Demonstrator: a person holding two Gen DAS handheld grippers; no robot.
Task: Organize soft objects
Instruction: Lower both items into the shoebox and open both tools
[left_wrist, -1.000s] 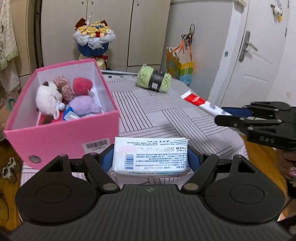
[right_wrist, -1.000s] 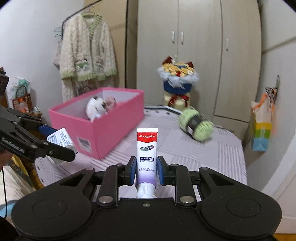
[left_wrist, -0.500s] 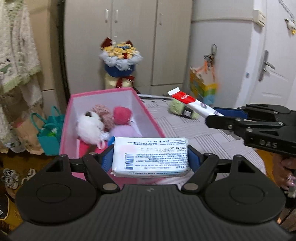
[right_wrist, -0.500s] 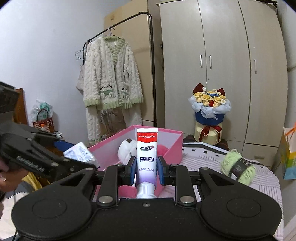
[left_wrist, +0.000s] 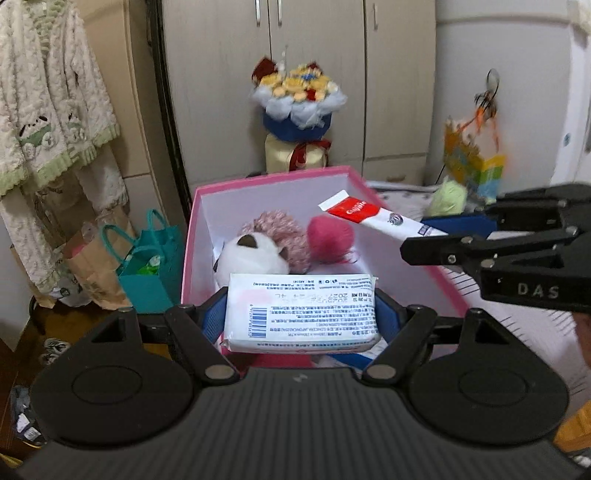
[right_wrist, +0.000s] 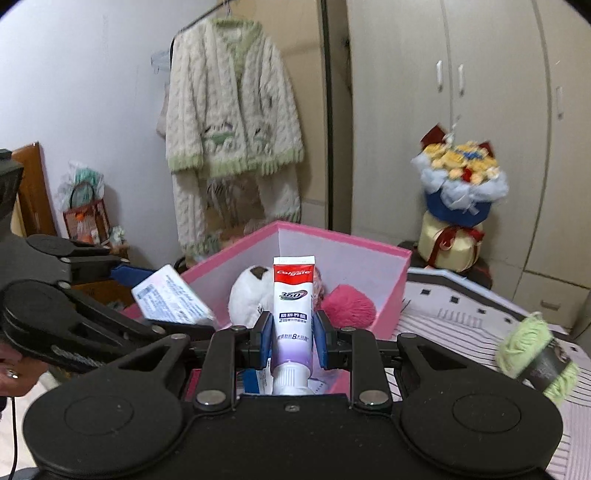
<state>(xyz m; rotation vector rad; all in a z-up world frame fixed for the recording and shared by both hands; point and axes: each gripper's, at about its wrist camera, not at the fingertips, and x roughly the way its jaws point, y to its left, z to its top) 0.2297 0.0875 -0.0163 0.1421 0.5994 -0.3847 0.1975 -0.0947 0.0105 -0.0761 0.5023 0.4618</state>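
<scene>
My left gripper is shut on a white tissue pack with blue print, held over the near end of the pink box. Inside the box lie a white plush, a pink-brown knitted plush and a red-pink pompom. My right gripper is shut on a toothpaste tube, which stands upright between its blue pads over the box. From the left wrist view the tube pokes in from the right above the box. A green yarn skein lies on the striped cloth.
A flower bouquet stands behind the box before the wardrobe. A knitted cardigan hangs on a rack at the left. Teal and brown paper bags sit on the floor beside the box. A colourful gift bag hangs at the right.
Both grippers have swung left, from over the striped cloth to over the pink box, each keeping its load. The yarn skein has slid to the right edge of both views.
</scene>
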